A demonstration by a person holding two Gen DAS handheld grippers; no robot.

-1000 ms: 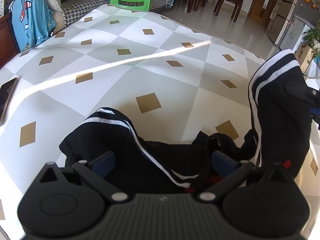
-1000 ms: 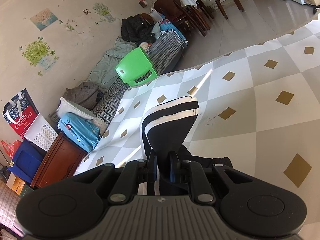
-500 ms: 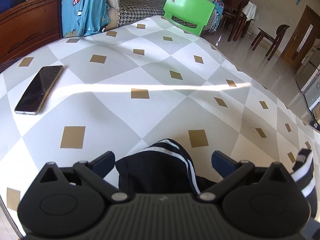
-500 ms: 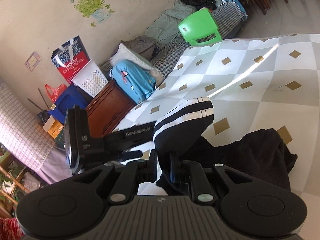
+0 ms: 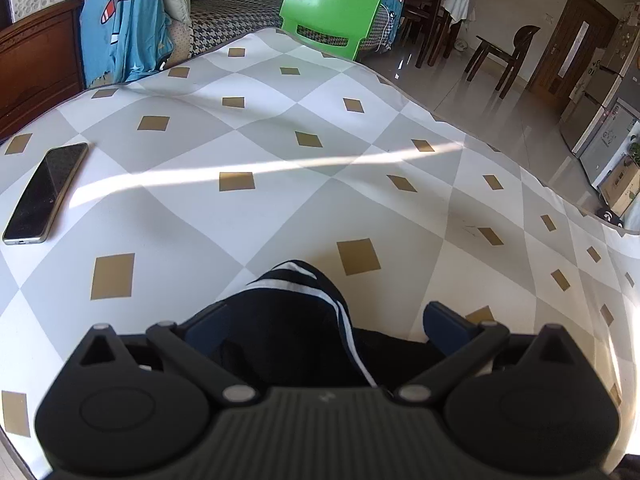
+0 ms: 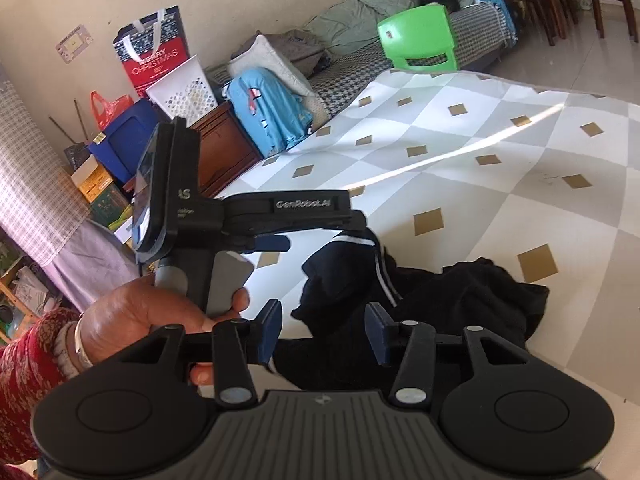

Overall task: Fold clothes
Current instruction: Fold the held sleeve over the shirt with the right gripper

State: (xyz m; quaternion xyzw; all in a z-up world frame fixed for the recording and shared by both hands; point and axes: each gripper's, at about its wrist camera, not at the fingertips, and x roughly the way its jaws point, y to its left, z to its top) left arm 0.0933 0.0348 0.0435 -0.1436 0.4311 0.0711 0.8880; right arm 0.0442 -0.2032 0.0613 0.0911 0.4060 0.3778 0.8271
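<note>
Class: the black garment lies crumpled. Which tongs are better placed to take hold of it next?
Probably the left tongs: wide open, with the black garment bunched between the pads. The right tongs are just opening off it.

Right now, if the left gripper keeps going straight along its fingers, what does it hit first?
Probably the black garment: its white-striped fold sits between the open fingers of the left gripper. Beyond it lies the checked tablecloth. Depth is hard to judge.

Both wrist cameras look down closely, sharing the black garment (image 5: 296, 320).
</note>
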